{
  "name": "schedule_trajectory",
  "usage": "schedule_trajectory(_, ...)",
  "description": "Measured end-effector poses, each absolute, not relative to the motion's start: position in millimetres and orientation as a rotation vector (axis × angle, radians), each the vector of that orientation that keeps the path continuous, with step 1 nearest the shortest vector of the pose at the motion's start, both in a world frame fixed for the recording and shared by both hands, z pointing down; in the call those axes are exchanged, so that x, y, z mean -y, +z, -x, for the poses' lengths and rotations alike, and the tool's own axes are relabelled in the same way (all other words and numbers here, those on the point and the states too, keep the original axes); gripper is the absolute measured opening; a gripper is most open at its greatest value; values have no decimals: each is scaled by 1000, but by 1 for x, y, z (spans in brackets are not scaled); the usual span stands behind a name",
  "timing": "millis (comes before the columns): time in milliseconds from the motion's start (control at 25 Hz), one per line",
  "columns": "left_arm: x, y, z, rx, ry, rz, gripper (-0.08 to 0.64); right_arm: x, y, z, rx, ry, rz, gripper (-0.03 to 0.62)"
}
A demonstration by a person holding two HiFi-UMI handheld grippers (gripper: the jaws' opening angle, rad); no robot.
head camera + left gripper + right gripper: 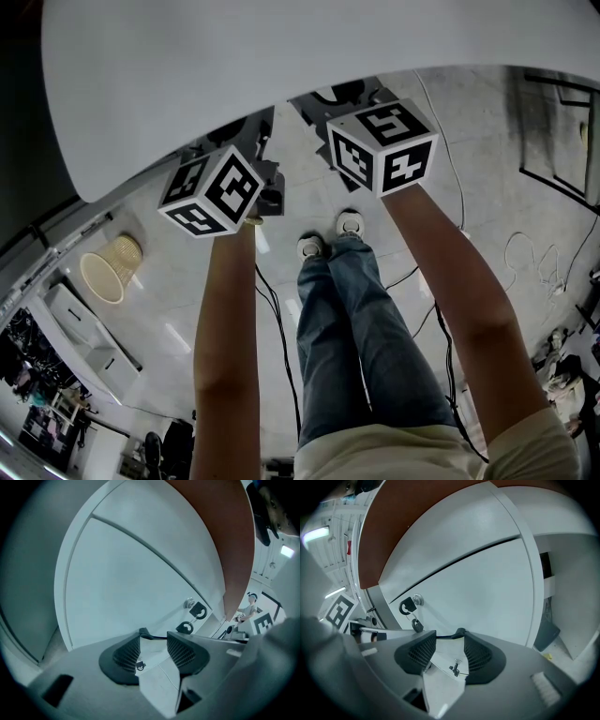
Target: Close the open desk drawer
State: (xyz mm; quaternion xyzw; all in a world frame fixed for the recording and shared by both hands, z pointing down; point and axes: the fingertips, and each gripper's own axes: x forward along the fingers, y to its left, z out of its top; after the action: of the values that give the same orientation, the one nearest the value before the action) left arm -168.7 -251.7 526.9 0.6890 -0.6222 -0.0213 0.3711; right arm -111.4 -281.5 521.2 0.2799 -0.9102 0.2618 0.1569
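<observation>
A wide white desk top fills the upper part of the head view. The person stands facing it with both arms held out under its edge. Below the desk is the flat white drawer front, a smooth panel with a thin seam across it, and both gripper views look straight at it from close by. No view shows how far the drawer stands out.

The left gripper and the right gripper are side by side. Each has its ribbed black jaws parted with nothing between them, tips near the panel. Whether they touch it cannot be told.

The panel has no handle to hold, so a push seems to be the plan. On so slick a face the tips may skate sideways. Uneven pressure from the two hands could skew the drawer so that it binds. A hard shove may make it bounce back out.

A small silver lock sits near the panel's edge, with black-headed keys hanging from it. A sliding gripper could knock or snag them.
</observation>
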Motion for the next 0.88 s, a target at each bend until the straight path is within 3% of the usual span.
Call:
schedule_trajectory(280, 244, 533, 163, 1602, -115, -1683, 160, 280, 523, 107, 2566, 739, -818, 184)
schedule_trajectory(480, 236, 532, 164, 1612, -101, -1685, 148, 276, 522, 103, 2549, 727, -839, 146)
schedule_trajectory(880, 211, 524, 159, 1632, -93, -1686, 51, 252, 510, 93, 2550, 708, -881, 90)
